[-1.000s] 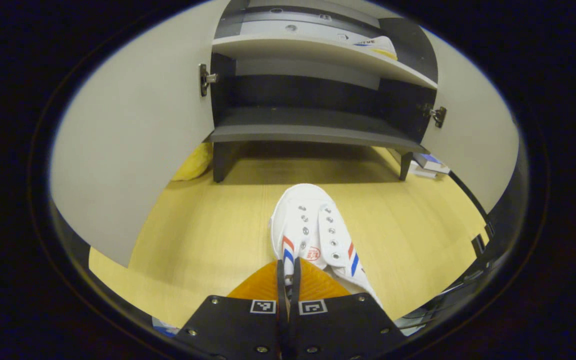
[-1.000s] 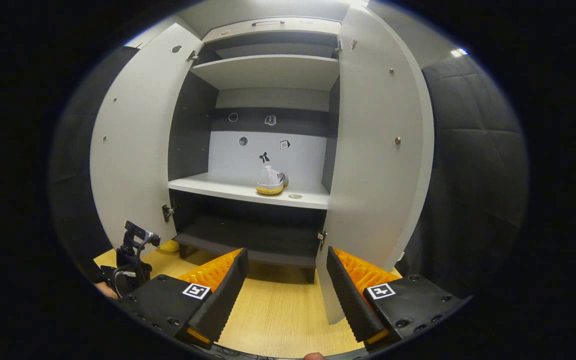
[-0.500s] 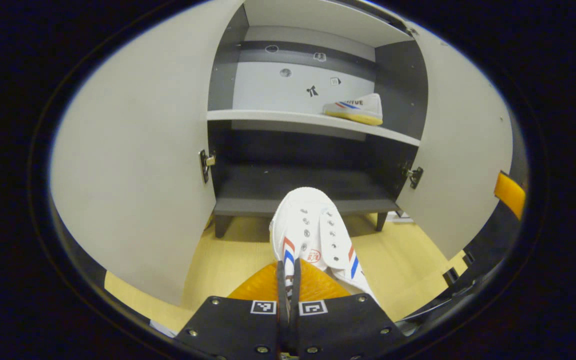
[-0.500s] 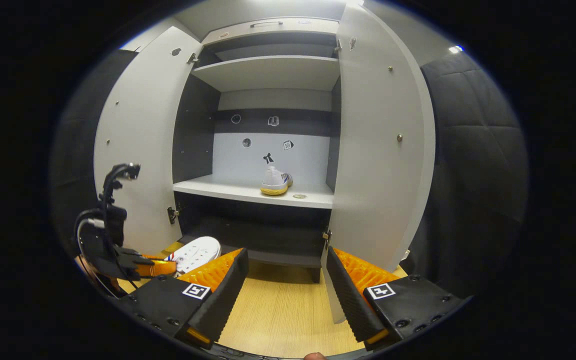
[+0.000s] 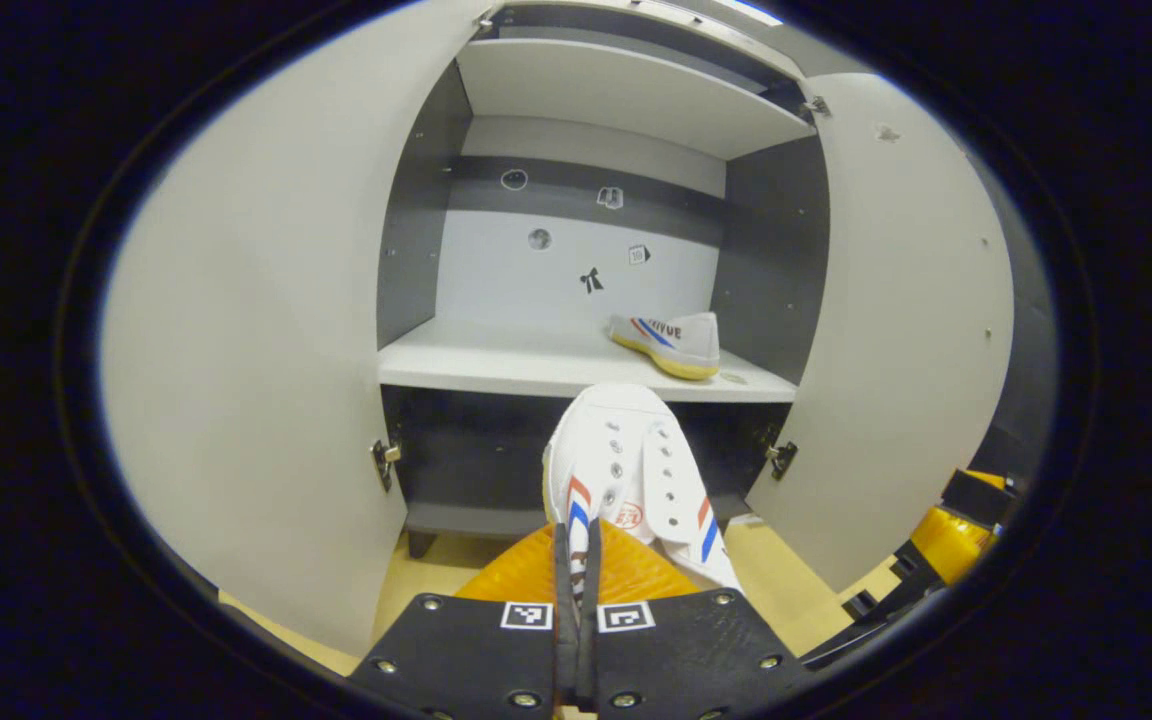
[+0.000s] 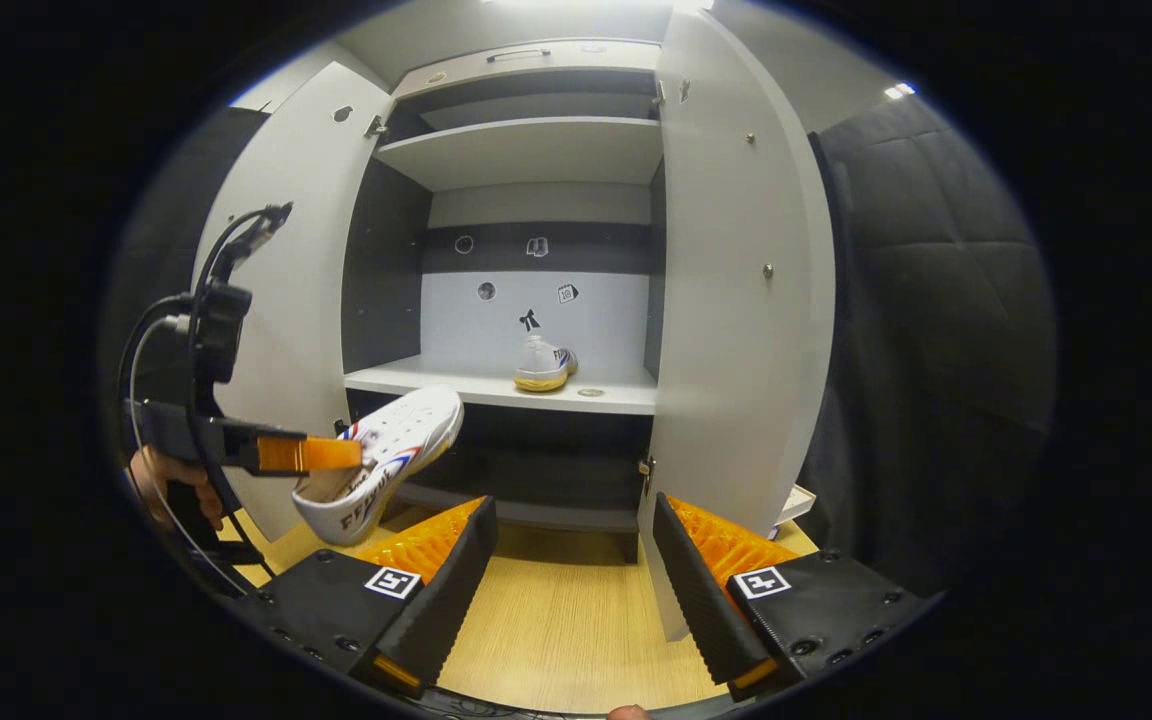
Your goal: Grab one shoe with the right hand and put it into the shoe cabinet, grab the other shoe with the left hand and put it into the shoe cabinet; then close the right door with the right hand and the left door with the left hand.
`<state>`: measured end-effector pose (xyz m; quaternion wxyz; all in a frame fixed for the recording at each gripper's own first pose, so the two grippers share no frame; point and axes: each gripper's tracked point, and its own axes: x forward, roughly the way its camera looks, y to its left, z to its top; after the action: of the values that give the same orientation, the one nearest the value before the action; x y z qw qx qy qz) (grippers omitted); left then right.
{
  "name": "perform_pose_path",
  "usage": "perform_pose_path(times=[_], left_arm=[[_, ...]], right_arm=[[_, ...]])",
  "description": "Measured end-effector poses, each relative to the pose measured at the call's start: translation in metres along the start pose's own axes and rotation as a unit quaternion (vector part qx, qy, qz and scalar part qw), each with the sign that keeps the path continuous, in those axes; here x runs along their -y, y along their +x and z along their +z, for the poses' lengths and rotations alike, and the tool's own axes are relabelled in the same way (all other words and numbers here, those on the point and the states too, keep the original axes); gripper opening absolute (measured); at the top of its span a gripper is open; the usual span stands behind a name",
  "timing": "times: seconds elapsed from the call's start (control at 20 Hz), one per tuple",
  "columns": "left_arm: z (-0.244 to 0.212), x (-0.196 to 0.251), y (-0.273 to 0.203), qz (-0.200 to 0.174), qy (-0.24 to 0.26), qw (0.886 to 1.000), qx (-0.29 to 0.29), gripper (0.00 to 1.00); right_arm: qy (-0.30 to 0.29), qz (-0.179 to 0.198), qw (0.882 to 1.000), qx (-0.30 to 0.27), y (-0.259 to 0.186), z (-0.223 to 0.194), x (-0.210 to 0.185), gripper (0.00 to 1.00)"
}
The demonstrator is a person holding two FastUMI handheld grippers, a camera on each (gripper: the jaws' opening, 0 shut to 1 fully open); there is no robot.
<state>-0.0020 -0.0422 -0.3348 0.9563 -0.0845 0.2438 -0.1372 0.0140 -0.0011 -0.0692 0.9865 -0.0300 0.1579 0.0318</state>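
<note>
My left gripper (image 5: 576, 560) is shut on the collar of a white shoe (image 5: 626, 470) with red and blue stripes, toe pointing at the cabinet. In the right gripper view that shoe (image 6: 386, 460) hangs in the air at the left, held by the left gripper (image 6: 321, 455), in front of the cabinet's lower part. The other shoe (image 5: 671, 342) stands on the white middle shelf (image 5: 496, 365) at its right side, also seen as a small shoe (image 6: 543, 365). My right gripper (image 6: 571, 575) is open, low, with nothing between its fingers. Both cabinet doors, left (image 5: 246, 330) and right (image 6: 736, 300), stand wide open.
A dark lower shelf (image 6: 526, 490) sits under the white one, and another white shelf (image 6: 526, 150) above. The floor (image 6: 556, 620) is light wood. A hand (image 6: 161, 480) holds the left gripper's handle with its cables. Padded black wall (image 6: 926, 330) is at the right.
My left gripper has lifted the shoe off the floor, up to about the height of the middle shelf's front. The right gripper has barely moved.
</note>
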Motion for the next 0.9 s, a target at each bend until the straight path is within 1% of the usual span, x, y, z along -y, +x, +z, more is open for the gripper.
perform_pose_path(times=[0.25, 0.45, 0.5, 0.65, 0.75, 0.9], left_arm=[[0.001, -0.001, 0.001, 0.011, -0.012, 0.999, 0.032, 0.01], [0.002, 0.0, 0.0, 0.023, -0.009, 0.998, 0.059, 0.01], [0.001, 0.0, 0.0, 0.024, -0.011, 0.997, 0.066, 0.0], [-0.002, 0.0, 0.004, 0.034, -0.005, 0.996, 0.08, 0.01], [0.001, 0.0, 0.001, 0.04, -0.003, 0.995, 0.086, 0.01], [0.002, -0.001, 0.0, 0.048, -0.004, 0.995, 0.089, 0.0]], right_arm=[[0.005, 0.006, 1.0, -0.011, -0.008, -0.011, -0.003, 0.98], [0.004, 0.004, 1.0, -0.016, -0.009, -0.017, -0.002, 0.98], [0.005, 0.003, 1.0, -0.017, -0.014, -0.018, 0.002, 0.98], [0.011, -0.005, 1.0, -0.023, -0.013, -0.022, 0.009, 0.98], [0.012, -0.011, 1.0, -0.024, -0.012, -0.023, 0.014, 0.96], [0.014, -0.019, 0.999, -0.028, -0.011, -0.025, 0.018, 0.98]])
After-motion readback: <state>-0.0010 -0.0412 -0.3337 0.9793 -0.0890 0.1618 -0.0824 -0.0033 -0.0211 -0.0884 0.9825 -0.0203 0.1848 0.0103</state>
